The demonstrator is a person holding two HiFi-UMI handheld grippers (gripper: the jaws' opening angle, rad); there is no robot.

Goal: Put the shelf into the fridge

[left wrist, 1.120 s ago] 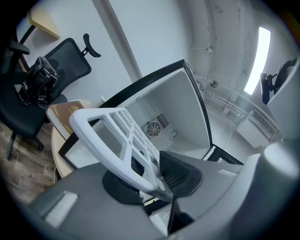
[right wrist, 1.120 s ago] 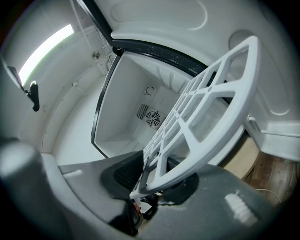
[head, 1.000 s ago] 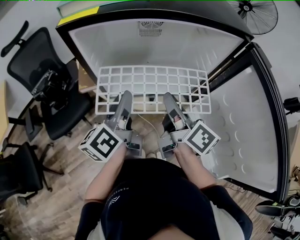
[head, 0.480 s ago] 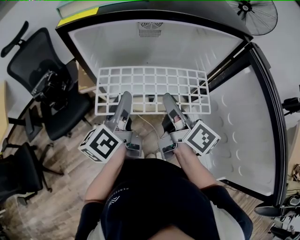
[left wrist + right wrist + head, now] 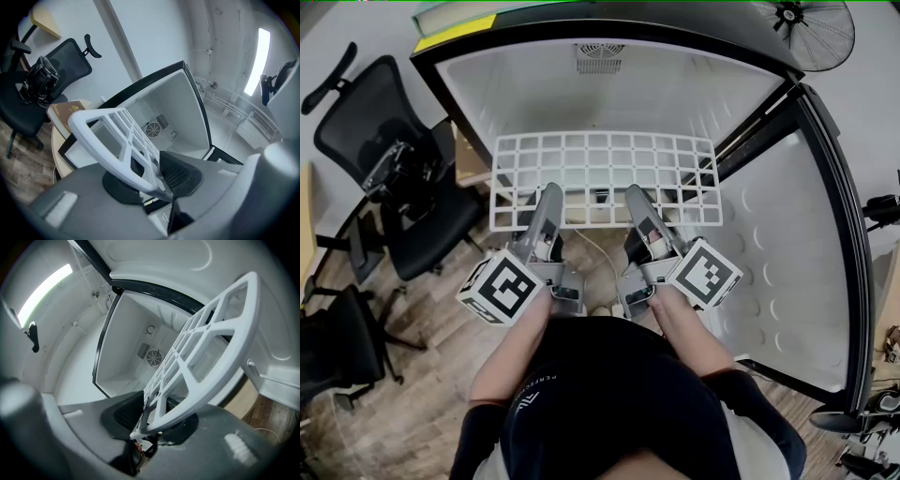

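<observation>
Your left gripper [image 5: 550, 195] and right gripper [image 5: 634, 195] each pinch the near edge of the shelf [image 5: 605, 173], held level at centre frame, at the open fridge [image 5: 534, 89]. It looks lined up, but you've yet to slide it in and seat it.

One change is recorded: the dark shape [image 5: 836, 422] on the floor [image 5: 412, 422] at 4 o'clock, past the lower corner of the fridge door [image 5: 787, 281], is now seen smaller; its kind cannot be told.
</observation>
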